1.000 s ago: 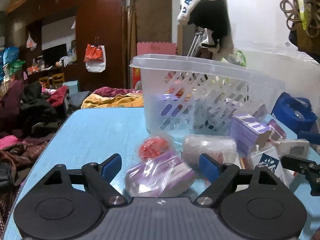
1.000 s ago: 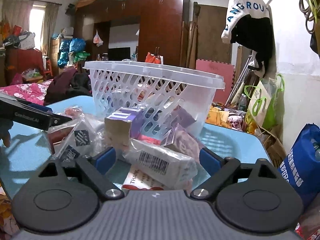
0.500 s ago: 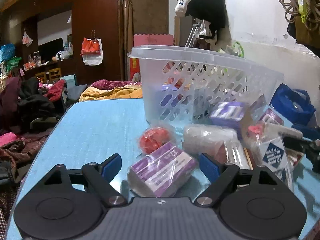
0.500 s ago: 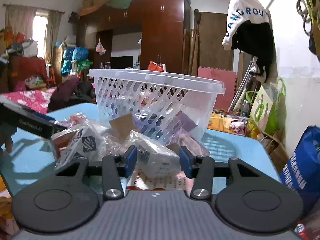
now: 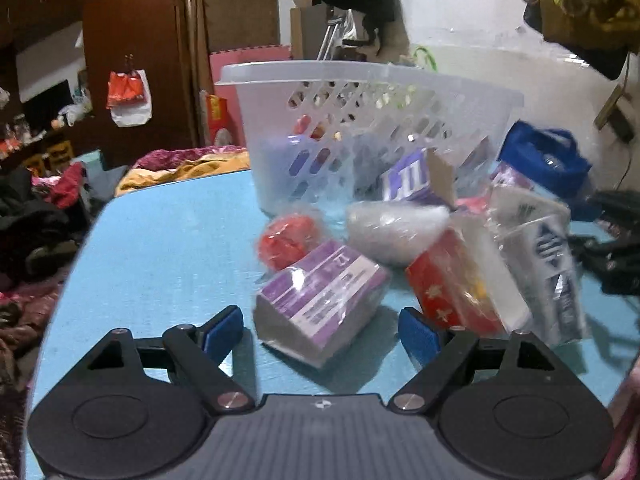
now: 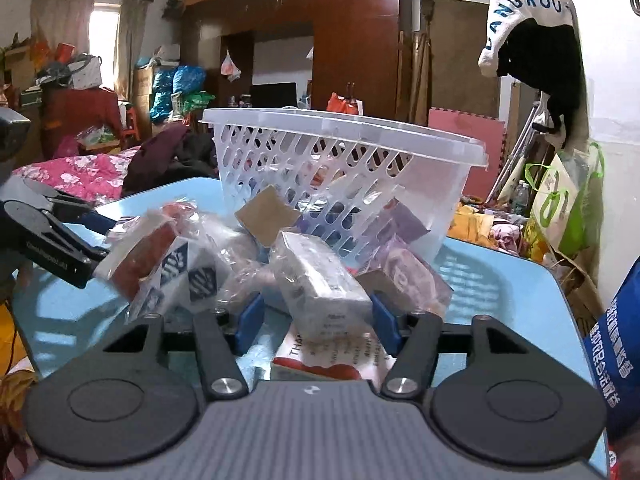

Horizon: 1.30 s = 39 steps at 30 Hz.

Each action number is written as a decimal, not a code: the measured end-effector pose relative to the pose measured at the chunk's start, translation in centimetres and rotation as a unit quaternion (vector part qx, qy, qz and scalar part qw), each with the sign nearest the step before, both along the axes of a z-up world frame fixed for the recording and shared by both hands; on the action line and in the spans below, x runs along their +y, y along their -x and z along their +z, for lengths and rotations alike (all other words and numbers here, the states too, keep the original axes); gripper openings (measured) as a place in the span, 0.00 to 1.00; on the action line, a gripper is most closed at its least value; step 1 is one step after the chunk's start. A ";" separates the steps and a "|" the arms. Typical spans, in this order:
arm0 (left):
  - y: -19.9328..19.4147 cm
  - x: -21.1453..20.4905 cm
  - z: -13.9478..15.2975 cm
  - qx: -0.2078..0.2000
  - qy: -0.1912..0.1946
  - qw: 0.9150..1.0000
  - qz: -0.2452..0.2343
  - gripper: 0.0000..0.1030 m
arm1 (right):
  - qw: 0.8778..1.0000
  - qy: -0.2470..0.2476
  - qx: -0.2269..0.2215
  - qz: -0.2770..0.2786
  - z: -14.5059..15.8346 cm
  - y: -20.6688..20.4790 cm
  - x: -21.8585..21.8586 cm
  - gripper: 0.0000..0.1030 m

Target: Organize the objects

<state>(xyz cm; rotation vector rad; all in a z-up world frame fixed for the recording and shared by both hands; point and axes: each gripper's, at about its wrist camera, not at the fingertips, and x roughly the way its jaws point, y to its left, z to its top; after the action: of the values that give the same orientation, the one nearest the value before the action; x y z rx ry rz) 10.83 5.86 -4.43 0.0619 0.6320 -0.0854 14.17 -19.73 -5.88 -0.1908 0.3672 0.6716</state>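
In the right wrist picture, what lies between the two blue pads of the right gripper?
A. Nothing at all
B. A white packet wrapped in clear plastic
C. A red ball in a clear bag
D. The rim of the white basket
B: the white plastic-wrapped packet sits between the blue pads of the right gripper, in front of the white basket.

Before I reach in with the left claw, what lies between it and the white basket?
In the left wrist view, ahead of the left claw lie a purple wrapped box, then a red bagged item, then the white basket.
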 end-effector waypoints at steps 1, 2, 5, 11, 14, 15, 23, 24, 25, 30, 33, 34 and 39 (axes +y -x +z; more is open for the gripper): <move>0.0 -0.1 0.0 0.000 0.001 1.000 -0.001 0.85 | 1.000 -0.005 -0.003 -0.003 0.0 0.1 -0.1 0.45; 0.0 -0.1 0.0 -0.002 0.004 1.000 -0.002 0.85 | 1.000 -0.009 -0.005 -0.003 0.0 0.2 -0.3 0.44; 0.2 -0.1 0.1 -0.010 0.018 1.000 -0.003 0.73 | 0.999 -0.034 -0.006 0.007 0.0 0.3 -1.1 0.43; 1.6 -0.1 0.7 -0.073 0.005 0.997 -0.002 0.61 | 0.998 -0.064 -0.020 0.013 0.1 0.7 -1.9 0.43; 2.5 0.4 1.2 -0.100 0.026 0.995 0.008 0.61 | 0.997 -0.076 -0.027 0.011 0.1 0.9 -2.2 0.43; 2.8 0.5 1.4 -0.107 0.031 0.994 0.010 0.61 | 0.996 -0.079 -0.029 0.010 0.1 1.0 -2.3 0.43; 3.3 0.1 6.1 -0.174 0.065 0.983 0.014 0.61 | 0.991 -0.121 -0.060 -0.004 3.4 1.0 -3.3 0.43; 3.0 -0.1 7.0 -0.181 0.069 0.981 0.007 0.61 | 0.990 -0.121 -0.069 -0.007 4.5 0.9 -3.2 0.43; 2.6 -0.3 8.0 -0.188 0.071 0.980 0.001 0.61 | 0.990 -0.117 -0.078 -0.009 5.7 0.5 -3.0 0.43; -3.2 -1.2 12.9 -0.179 0.069 0.981 0.015 0.61 | 0.991 -0.092 -0.096 -0.022 10.6 -2.8 -0.6 0.43; -7.9 -1.4 13.7 -0.152 0.076 0.985 0.033 0.62 | 0.993 -0.080 -0.082 -0.021 11.5 -5.5 1.0 0.45; -9.3 -1.5 13.5 -0.137 0.073 0.987 0.033 0.64 | 0.994 -0.074 -0.071 -0.023 11.5 -6.4 1.5 0.51; -10.7 -1.2 10.6 -0.100 0.036 0.993 0.054 0.71 | 0.996 -0.051 -0.062 -0.036 9.6 -6.5 1.6 0.86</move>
<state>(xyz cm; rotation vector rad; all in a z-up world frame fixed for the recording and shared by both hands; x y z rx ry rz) 21.57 4.62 6.14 -0.0323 0.4312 0.0023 20.71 -18.13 3.68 -0.1198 0.2197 0.6037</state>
